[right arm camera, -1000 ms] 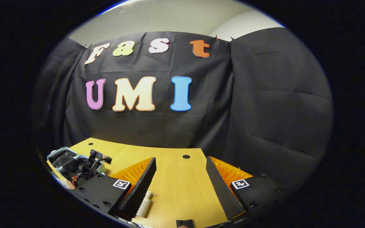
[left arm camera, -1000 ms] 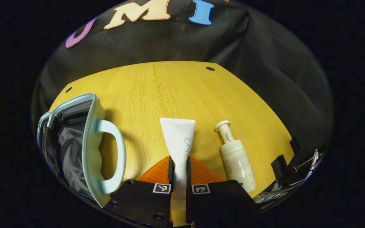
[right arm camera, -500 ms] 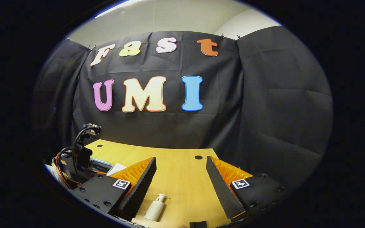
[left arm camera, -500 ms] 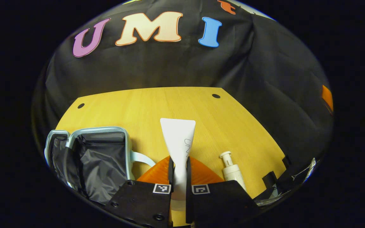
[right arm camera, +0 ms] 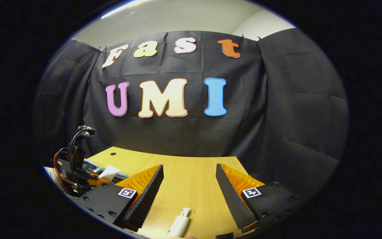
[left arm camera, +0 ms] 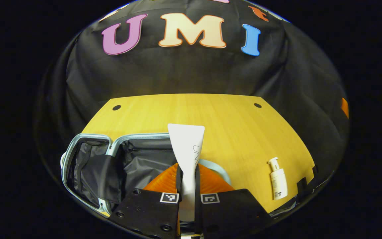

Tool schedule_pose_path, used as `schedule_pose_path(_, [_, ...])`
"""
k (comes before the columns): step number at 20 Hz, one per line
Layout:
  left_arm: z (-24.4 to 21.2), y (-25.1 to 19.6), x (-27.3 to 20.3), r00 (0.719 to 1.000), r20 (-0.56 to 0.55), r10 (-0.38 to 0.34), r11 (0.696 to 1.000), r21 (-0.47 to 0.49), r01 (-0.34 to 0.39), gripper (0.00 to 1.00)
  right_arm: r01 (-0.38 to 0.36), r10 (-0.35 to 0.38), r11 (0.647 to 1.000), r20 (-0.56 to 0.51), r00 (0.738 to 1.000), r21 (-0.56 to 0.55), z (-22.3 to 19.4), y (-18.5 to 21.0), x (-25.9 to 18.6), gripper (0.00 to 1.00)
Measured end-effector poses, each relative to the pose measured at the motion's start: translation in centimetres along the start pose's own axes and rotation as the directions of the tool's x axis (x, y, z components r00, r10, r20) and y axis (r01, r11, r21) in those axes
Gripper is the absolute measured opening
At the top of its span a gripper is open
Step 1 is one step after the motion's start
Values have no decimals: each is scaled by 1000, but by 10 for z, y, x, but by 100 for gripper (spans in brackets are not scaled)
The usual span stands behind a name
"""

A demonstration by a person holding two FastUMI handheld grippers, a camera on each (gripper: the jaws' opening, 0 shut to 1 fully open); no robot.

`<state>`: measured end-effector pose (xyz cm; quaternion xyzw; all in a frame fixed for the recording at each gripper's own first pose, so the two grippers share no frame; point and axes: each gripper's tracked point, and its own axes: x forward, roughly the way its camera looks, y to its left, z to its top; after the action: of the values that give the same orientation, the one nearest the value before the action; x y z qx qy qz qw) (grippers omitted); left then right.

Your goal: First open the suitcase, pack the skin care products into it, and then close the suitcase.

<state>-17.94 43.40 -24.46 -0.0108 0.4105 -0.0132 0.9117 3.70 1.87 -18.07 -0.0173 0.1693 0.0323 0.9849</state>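
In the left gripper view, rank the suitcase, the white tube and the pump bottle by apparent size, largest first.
1. suitcase
2. white tube, though it is held close to the camera, which enlarges it
3. pump bottle, lying farther off

The left gripper view is looking forward and steeply down, close over the open suitcase (left arm camera: 88,162) ahead-left of its fingers. The right gripper view is sitting low, facing level across the table (right arm camera: 191,172). The 2 views are sharing the pump bottle (left arm camera: 278,181) (right arm camera: 180,225) and the tabletop.
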Motion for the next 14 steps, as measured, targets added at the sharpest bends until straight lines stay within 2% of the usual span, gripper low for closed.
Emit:
schedule_pose_path(6, [-33,68,11,994,-75,84,994,-62,-89,10,26,-27,1000,-61,998,-12,-28,18,15,100])
schedule_pose_path(9, [-45,84,14,991,-97,88,993,-72,-95,10,58,-58,998,-200,978,-4,-81,21,24,100])
schedule_pose_path(12, [-50,90,14,992,-102,78,994,-71,-85,10,81,-78,997,-365,928,-6,-149,24,33,100])
schedule_pose_path(14, [-52,92,13,992,-104,75,994,-69,-82,10,91,-77,996,-489,869,4,-194,28,33,100])
